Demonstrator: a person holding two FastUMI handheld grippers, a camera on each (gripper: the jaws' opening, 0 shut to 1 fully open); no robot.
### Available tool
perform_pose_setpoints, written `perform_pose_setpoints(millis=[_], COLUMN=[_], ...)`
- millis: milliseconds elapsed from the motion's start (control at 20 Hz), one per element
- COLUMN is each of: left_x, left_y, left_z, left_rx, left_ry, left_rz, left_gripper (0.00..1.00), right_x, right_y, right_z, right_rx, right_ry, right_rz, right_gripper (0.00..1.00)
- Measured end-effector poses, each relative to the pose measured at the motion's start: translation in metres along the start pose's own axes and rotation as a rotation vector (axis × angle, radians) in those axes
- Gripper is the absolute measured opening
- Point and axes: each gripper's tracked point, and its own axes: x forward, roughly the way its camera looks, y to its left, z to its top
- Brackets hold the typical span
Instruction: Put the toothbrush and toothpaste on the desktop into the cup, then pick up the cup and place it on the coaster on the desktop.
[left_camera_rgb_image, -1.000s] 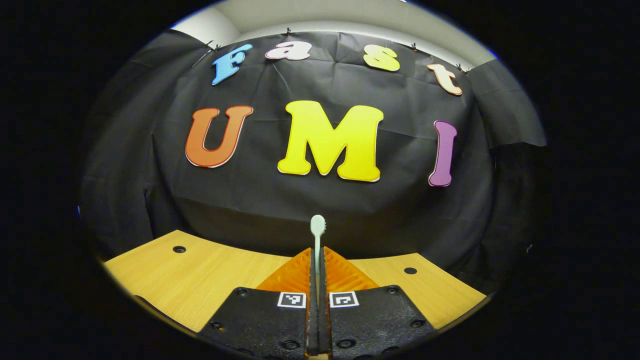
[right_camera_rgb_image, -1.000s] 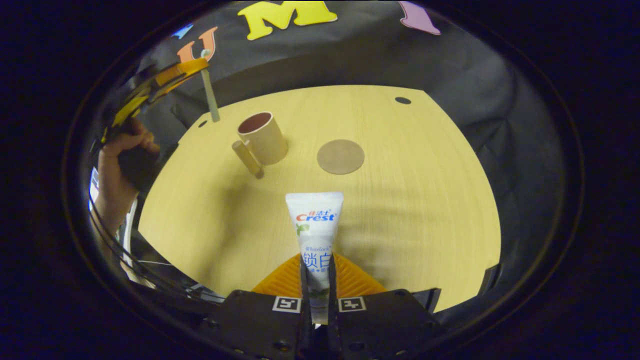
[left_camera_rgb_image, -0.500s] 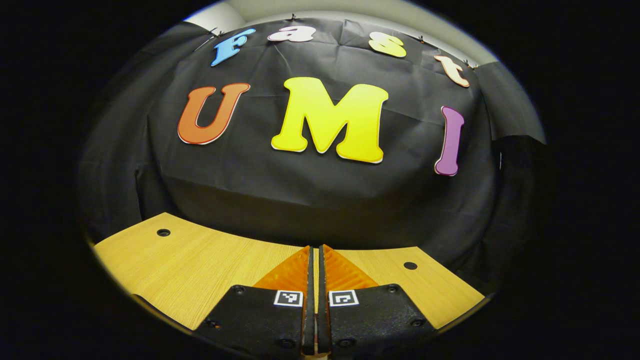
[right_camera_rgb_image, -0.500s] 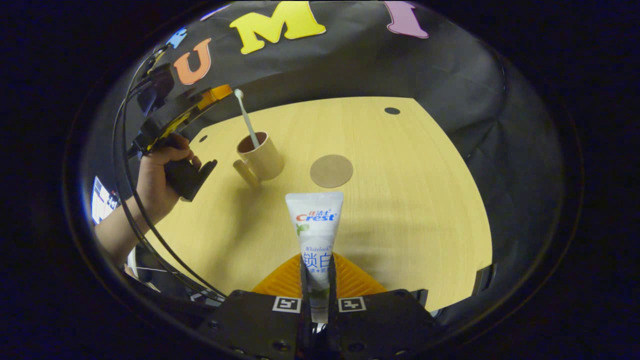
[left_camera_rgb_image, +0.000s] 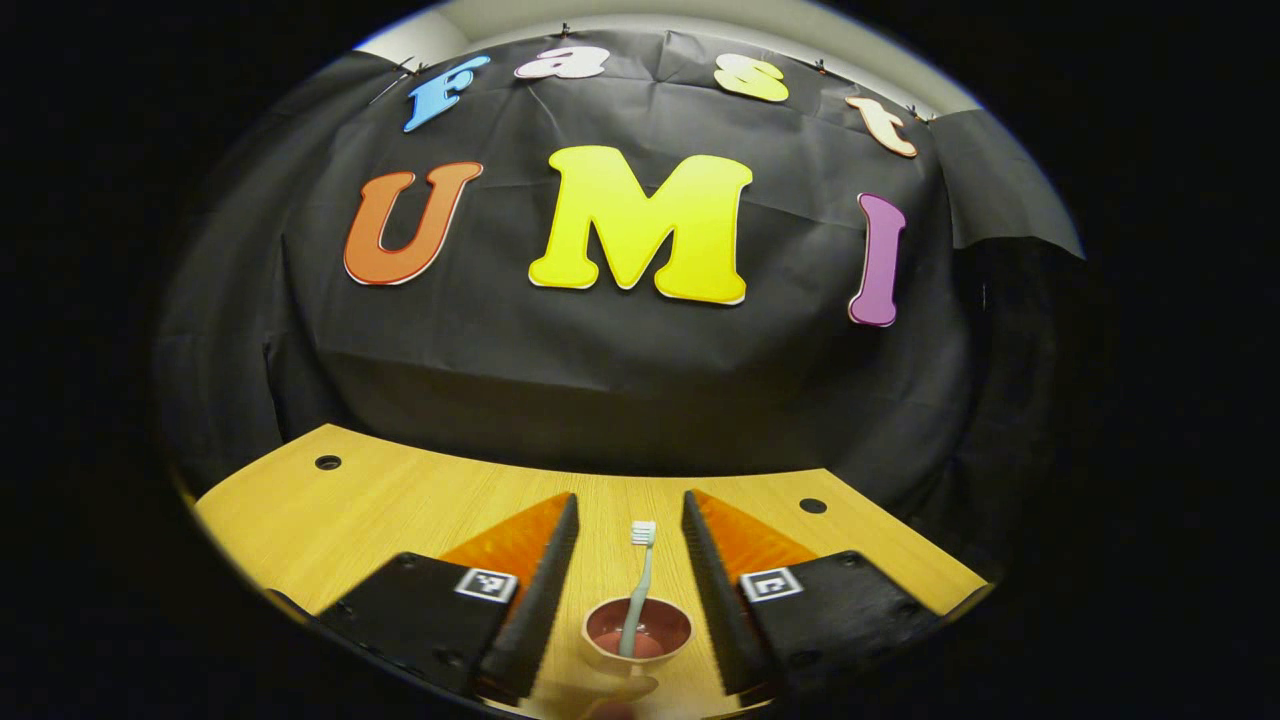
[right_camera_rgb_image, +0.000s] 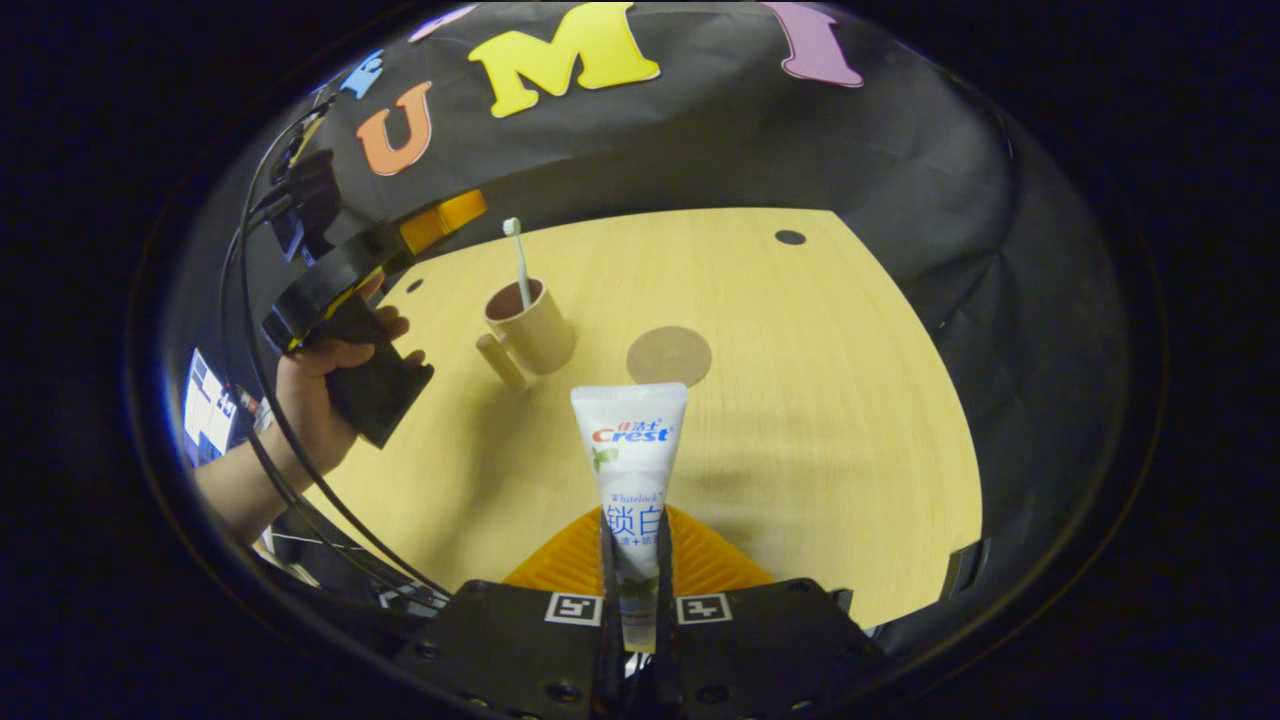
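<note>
Matt wood-grain desktop (right_camera_rgb_image: 780, 400); smooth, matt cup (right_camera_rgb_image: 535, 325); glossy plastic toothpaste tube (right_camera_rgb_image: 630, 450); flat, dull coaster (right_camera_rgb_image: 669, 356); creased black cloth wall (left_camera_rgb_image: 620, 350).

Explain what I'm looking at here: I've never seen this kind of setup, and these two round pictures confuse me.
No robot here: a person holds a two-finger hand-held gripper in each hand, and each one carries a fisheye camera.

The left gripper view looks along the left hand-held gripper, whose fingers stand open above the cup with the toothbrush standing in it.

The right gripper view looks along the right hand-held gripper, which is shut on the toothpaste. Farther off it shows the wooden desktop, the cup with its toothbrush, the round coaster beside it, and the person's hand holding the other tool.
</note>
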Motion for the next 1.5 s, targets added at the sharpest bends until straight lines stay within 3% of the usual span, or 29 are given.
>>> perform_pose_setpoints(millis=[150, 200, 350, 450, 750, 1100, 1500], left_x=[-0.014, -0.019, -0.042, -0.059, -0.114, -0.148, -0.159], left_y=[0.012, 0.016, 0.036, 0.051, 0.087, 0.109, 0.114], left_z=[0.008, 0.01, 0.016, 0.018, 0.013, 0.007, 0.011], left_rx=[0.002, 0.004, 0.018, 0.029, 0.05, 0.064, 0.073], left_ry=[-0.021, -0.023, -0.03, -0.023, 0.0, 0.014, 0.027], left_rz=[0.033, 0.043, 0.081, 0.111, 0.207, 0.272, 0.286], left_gripper=[1.0, 0.96, 1.0, 0.96, 0.96, 0.96, 0.96], right_x=[-0.001, -0.002, -0.003, 0.005, 0.033, 0.069, 0.108], right_y=[0.002, 0.002, 0.007, 0.016, 0.055, 0.107, 0.133], right_z=[0.005, 0.01, 0.023, 0.037, 0.104, 0.195, 0.207], right_rx=[-0.017, -0.022, -0.048, -0.075, -0.14, -0.175, -0.164], right_ry=[-0.031, -0.046, -0.099, -0.134, -0.267, -0.521, -0.546], right_rz=[0.014, 0.022, 0.056, 0.082, 0.149, 0.188, 0.188], right_gripper=[0.13, 0.14, 0.14, 0.14, 0.12, 0.12, 0.13])
